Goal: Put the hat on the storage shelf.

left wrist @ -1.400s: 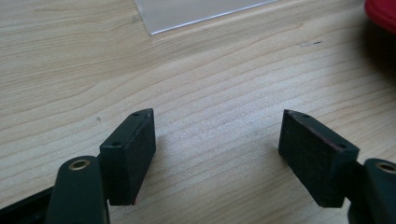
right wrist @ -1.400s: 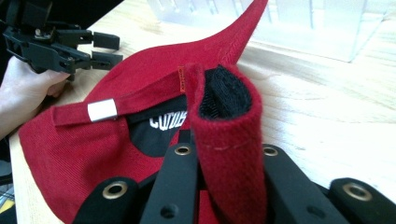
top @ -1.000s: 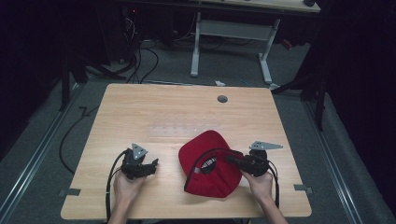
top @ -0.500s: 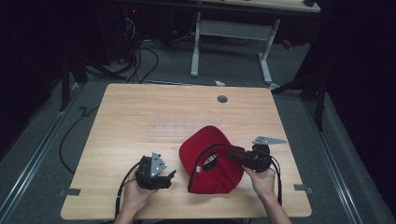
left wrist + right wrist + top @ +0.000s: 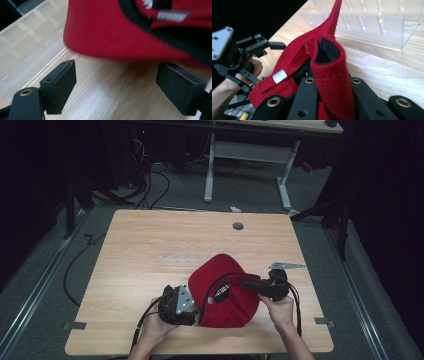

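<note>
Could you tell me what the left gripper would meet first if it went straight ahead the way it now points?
Most likely the red cap: it lies just ahead of the open left gripper, over bare table.

One red cap [image 5: 225,290], one clear rack [image 5: 372,22], two grippers, one table [image 5: 150,250].
</note>
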Demonstrator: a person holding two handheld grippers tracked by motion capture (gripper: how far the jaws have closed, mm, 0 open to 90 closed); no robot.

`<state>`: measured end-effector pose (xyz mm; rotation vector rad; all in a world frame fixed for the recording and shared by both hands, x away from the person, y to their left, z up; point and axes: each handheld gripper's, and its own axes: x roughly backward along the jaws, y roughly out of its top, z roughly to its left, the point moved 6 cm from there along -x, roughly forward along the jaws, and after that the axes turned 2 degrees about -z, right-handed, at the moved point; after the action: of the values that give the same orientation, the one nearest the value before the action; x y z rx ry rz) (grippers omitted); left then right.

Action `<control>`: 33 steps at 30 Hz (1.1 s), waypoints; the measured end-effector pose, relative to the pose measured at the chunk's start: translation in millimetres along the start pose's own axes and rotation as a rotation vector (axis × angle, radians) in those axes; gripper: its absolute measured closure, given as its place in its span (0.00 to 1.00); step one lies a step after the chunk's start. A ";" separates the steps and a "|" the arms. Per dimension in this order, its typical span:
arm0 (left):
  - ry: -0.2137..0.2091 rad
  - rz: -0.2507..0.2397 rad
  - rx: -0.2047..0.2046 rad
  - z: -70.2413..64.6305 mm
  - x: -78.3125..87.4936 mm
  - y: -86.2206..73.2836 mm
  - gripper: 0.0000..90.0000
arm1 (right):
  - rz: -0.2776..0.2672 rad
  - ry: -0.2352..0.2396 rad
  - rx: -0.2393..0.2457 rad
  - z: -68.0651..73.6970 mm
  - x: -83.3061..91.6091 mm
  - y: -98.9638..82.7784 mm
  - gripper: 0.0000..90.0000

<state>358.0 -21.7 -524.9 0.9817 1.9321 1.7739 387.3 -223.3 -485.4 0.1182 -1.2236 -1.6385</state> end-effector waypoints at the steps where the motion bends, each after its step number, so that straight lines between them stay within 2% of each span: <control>1: 0.000 0.003 -0.014 -0.9 -0.2 -0.6 0.19 | 0.006 -0.005 0.003 0.8 -1.6 -0.2 0.95; 5: 0.000 0.019 -0.026 -1.1 0.1 -3.8 0.20 | 0.024 -0.006 -0.002 2.2 -6.3 -0.6 0.94; 9: -0.003 0.014 -0.032 -2.0 0.5 -4.5 0.21 | 0.049 -0.016 0.000 2.1 -9.7 -2.4 0.94; 12: -0.006 0.000 -0.017 -0.2 0.5 -3.1 0.22 | 0.065 -0.010 -0.019 2.1 -11.9 -3.2 0.94; 15: -0.004 0.004 -0.014 -0.3 1.8 -2.1 0.23 | 0.080 -0.009 -0.017 3.6 -15.2 -3.9 0.94; 21: -0.007 0.022 -0.025 -1.7 1.8 -2.5 0.24 | 0.090 0.010 -0.016 5.4 -15.4 -3.6 0.94; 24: -0.006 0.007 -0.010 -2.7 0.5 -1.7 0.24 | 0.088 0.014 -0.029 4.9 -14.9 -3.6 0.94; 27: -0.013 0.002 -0.019 -2.5 2.7 -1.3 0.23 | 0.081 0.039 -0.043 5.0 -14.4 -3.3 0.94; 30: -0.009 -0.013 -0.013 0.1 4.2 0.1 0.24 | 0.089 0.050 -0.054 5.9 -16.7 -3.1 0.94; 33: -0.017 -0.024 0.021 2.7 6.2 3.3 0.25 | 0.094 0.042 -0.043 7.2 -17.7 -3.5 0.94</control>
<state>356.3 -15.5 -521.0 0.9727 1.9473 1.7301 388.7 -205.3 -492.8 0.0676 -1.1449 -1.5721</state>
